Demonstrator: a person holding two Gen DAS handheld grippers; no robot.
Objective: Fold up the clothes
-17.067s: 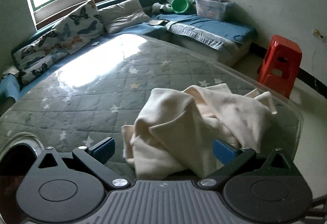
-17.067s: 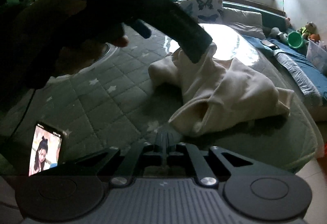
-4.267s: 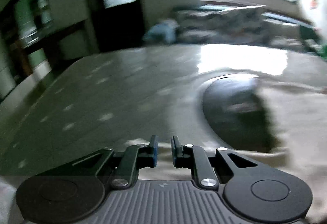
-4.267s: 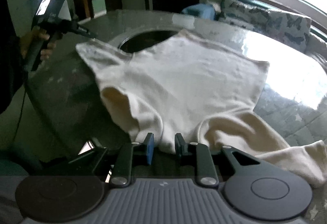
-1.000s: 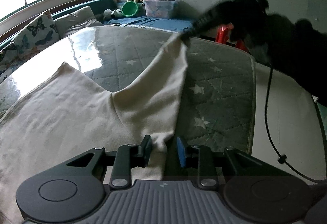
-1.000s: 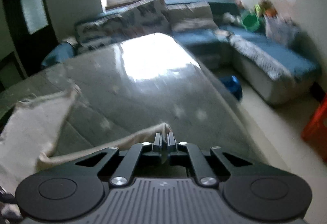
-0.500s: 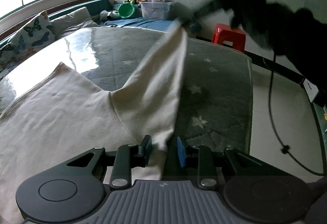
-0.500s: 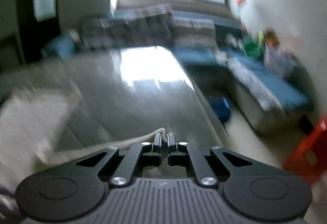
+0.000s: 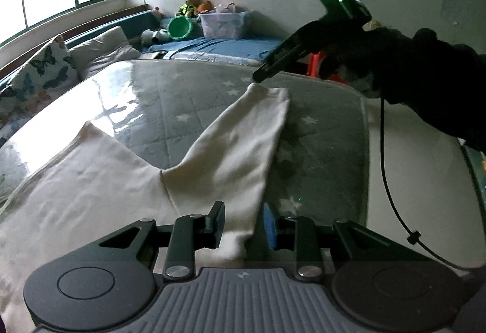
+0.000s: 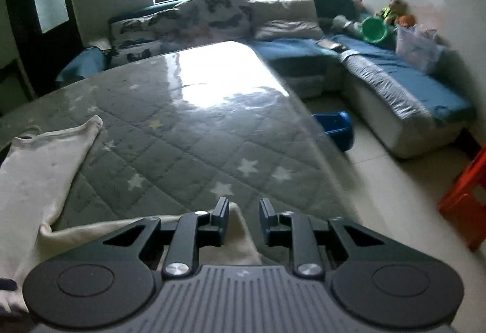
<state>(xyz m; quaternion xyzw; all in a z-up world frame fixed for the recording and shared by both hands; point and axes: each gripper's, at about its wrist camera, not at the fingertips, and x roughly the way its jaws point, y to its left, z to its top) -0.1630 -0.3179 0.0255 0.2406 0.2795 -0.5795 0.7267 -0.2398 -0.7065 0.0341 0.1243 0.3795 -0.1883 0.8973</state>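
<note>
A cream long-sleeved top (image 9: pixel 91 187) lies spread on the grey star-quilted table (image 9: pixel 319 150). One sleeve (image 9: pixel 243 135) stretches away from my left gripper (image 9: pixel 243 223). That gripper's jaws stand apart over the sleeve's base and do not press the cloth between them. A dark-sleeved hand holds my right gripper (image 9: pixel 261 74) just above the sleeve's cuff (image 9: pixel 270 93), which rests on the table. In the right wrist view the right gripper (image 10: pixel 243 208) has its jaws opening. The cuff's tip (image 10: pixel 240 229) lies loose between them. The other sleeve (image 10: pixel 88 126) lies far left.
The table's edge (image 10: pixel 306 120) drops to a tiled floor with a blue tub (image 10: pixel 337 129) and a red stool (image 10: pixel 464 199). A blue-cushioned bench (image 10: pixel 395 68) holds butterfly pillows (image 10: pixel 194 17), a green bucket (image 9: pixel 179 27) and a clear box (image 9: pixel 224 24). A cable (image 9: pixel 385 169) hangs from the right gripper.
The right gripper came down with the raised sleeve and parted its jaws. The sleeve now lies flat on the table. The left gripper kept still.
</note>
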